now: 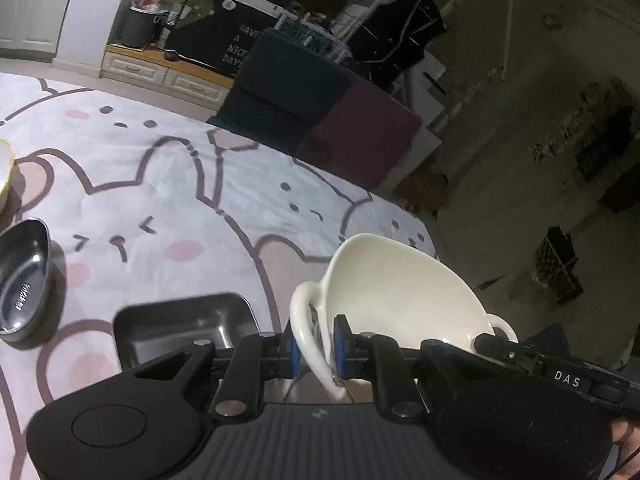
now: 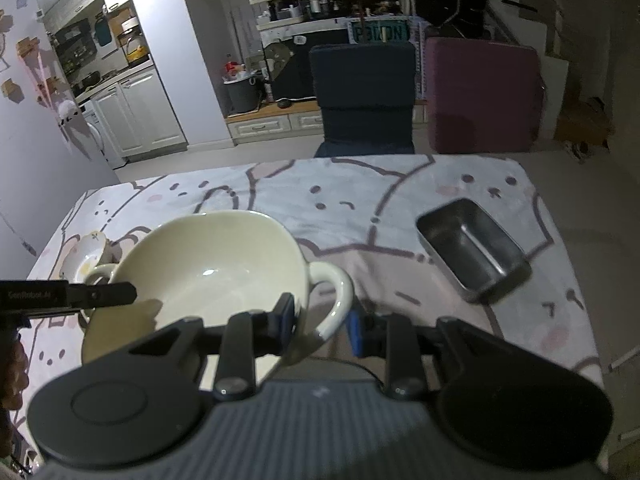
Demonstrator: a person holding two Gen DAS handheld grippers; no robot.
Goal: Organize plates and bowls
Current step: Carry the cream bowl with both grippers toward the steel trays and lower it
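a cream two-handled bowl (image 2: 208, 268) hangs tilted above the surface (image 2: 360, 208), carried between both grippers. the left gripper (image 1: 314, 350) has its jaws clenched on one loop handle (image 1: 306, 320), the blue pads pressing it from either side. the right gripper (image 2: 322, 322) grasps the opposite handle (image 2: 334, 300), which sits between its jaws, one blue pad close against the bowl wall, the other on the outer side of the loop. a rectangular steel tray (image 2: 474, 248) rests on the cartoon-print cloth to the right of the bowl, apart from it. a round steel bowl (image 1: 26, 276) lies near the left edge of the left wrist view. a small patterned dish (image 2: 90, 254) sits behind the cream bowl.
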